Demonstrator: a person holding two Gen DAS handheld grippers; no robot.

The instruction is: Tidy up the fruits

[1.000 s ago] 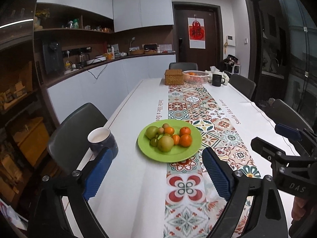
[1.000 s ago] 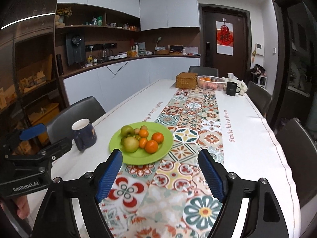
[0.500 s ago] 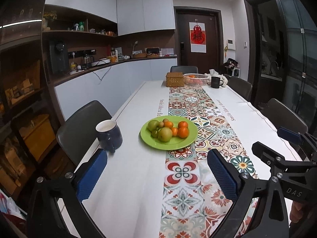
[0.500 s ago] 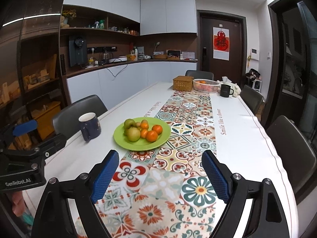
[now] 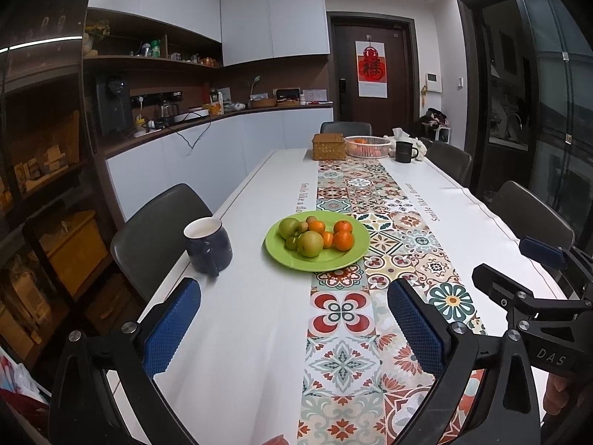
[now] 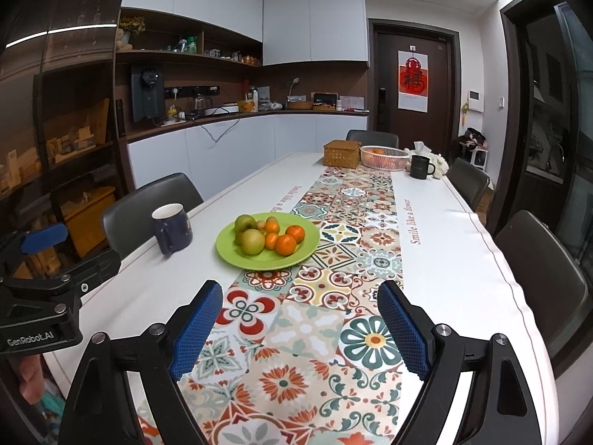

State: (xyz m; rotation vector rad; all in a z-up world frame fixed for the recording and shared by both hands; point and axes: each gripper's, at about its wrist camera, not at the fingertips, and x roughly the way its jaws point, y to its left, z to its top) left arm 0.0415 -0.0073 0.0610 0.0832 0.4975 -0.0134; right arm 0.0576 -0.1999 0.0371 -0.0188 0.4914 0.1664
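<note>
i hold both tools low over the near end of the long white table, each tilted down toward it. my left gripper has its blue ribbed pads spread wide with only tabletop between them. my right gripper is also spread, a little less so, over the patterned tile-print runner that lies along the middle of the table; nothing is pinched in either.

the fruit sits ahead of both tools on a round lime-green plate, which rests half on the runner's left edge and half on bare white cloth. on it i see a green apple, a yellow-green pear in front of it, a small green fruit beside the pear, and several orange mandarins on the right side, all touching in one cluster. a dark blue mug with a white inside stands just left of the plate, handle toward me.

at the far end stand a woven tan box, a white wire basket holding more oranges touching its right, and a black mug near that. dark grey chairs line both sides.
</note>
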